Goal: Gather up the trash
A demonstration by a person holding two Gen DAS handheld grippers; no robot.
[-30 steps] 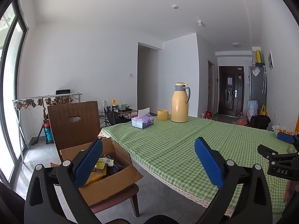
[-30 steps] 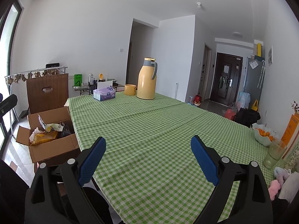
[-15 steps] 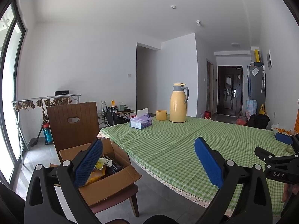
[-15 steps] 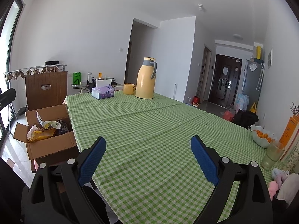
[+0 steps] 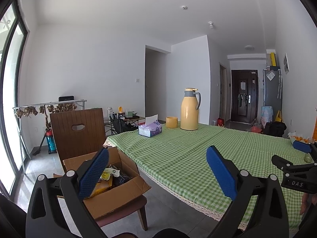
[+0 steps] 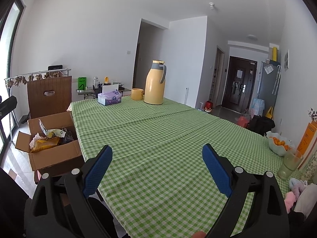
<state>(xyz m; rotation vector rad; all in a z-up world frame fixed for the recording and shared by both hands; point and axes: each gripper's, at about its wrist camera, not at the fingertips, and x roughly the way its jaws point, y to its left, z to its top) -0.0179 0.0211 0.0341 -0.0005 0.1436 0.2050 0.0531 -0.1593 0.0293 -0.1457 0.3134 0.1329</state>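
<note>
An open cardboard box sits on a brown chair left of the table; it holds crumpled wrappers and paper. The box also shows in the right wrist view. My left gripper is open and empty, held over the gap between the box and the table edge. My right gripper is open and empty above the green checked tablecloth. The right gripper also shows at the right edge of the left wrist view.
On the table's far end stand a yellow thermos jug, a yellow mug and a tissue box. At the right end are a bowl of oranges and a glass. A drying rack stands by the window.
Both views have drifted slightly; the room sits a little lower and left in frame. Both grippers stay open and empty.
</note>
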